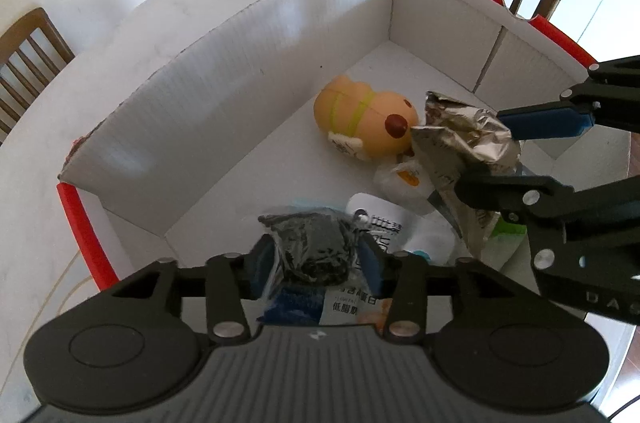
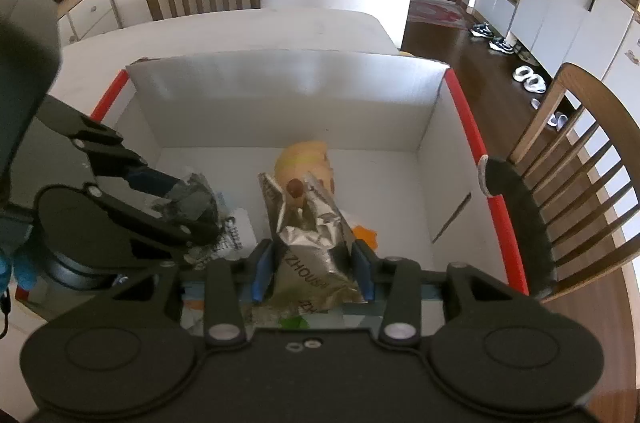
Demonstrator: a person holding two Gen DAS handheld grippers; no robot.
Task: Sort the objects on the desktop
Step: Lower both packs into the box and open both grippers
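1. Left gripper (image 1: 316, 255) jaws part-way apart, dark plastic-wrapped packet (image 1: 316, 243) between the blue pads; cannot tell whether pads press on it or have let go.
2. Right gripper (image 2: 314, 269) jaws narrow, clamped on crumpled silver foil bag (image 2: 316, 243), pads touching both sides; bag held above box floor.
3. Both grippers angled down inside white cardboard box (image 1: 248, 71) with red edges, working near its front wall.
4. Already in box: tan plush toy (image 1: 364, 121) lying mid-floor, well clear of back wall; white pouch with orange mark (image 1: 404, 183) just beside it; white printed packet (image 1: 384, 223) and more packaging piled toward front edge.
5. Progress judgement: sorting well along, several items boxed, two more being delivered now.
6. Left to do, judged: dark packet fully released, foil bag dropped beside toy.
7. Table (image 2: 280, 27) behind box shows bare; other items outside box not visible, so remaining count unknown.
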